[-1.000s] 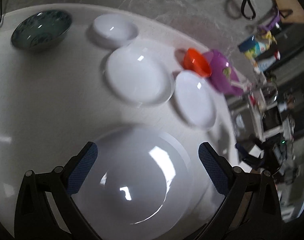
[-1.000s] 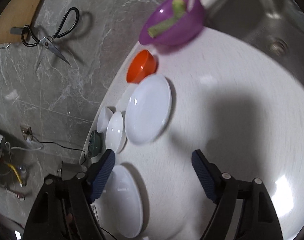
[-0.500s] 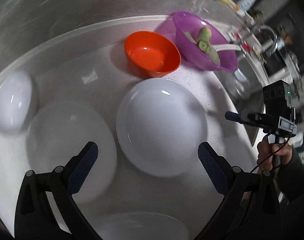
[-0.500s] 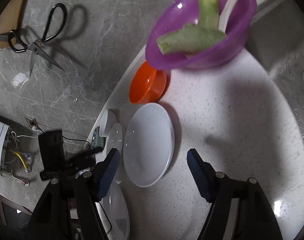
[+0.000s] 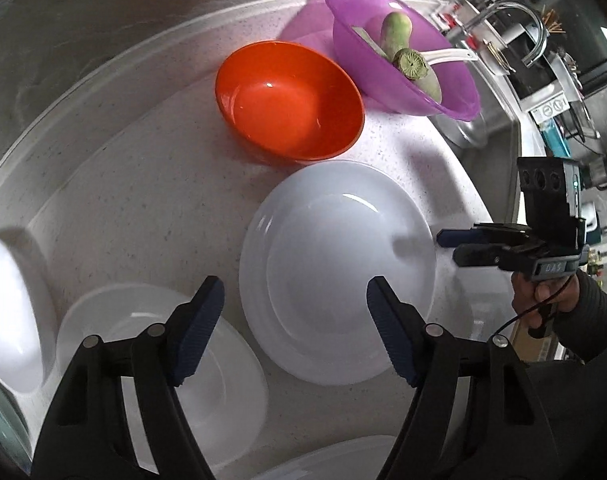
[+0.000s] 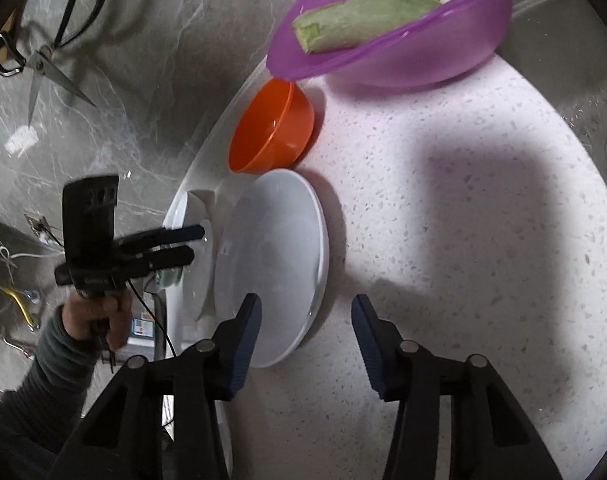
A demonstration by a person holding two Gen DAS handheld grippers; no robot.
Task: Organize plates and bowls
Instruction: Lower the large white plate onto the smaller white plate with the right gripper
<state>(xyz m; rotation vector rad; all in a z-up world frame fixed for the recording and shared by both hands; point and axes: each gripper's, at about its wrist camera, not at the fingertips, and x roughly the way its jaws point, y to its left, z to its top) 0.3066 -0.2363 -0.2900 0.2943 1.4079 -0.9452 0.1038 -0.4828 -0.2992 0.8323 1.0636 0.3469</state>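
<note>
Left gripper (image 5: 295,332) tilts steeply over the white plate (image 5: 337,272), jaws closing, gripping nothing; right gripper (image 6: 303,336) angles down at the plate's rim, jaws narrowing, empty.

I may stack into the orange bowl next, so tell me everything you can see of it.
The orange bowl is a round, glossy, plastic-looking bowl with a smooth rim. It stands upright and empty on the pale speckled counter, near its curved back edge. The purple bowl sits close beside it, its rim overhanging in the right wrist view; the white plate lies just in front. Neither claw touches it.
</note>
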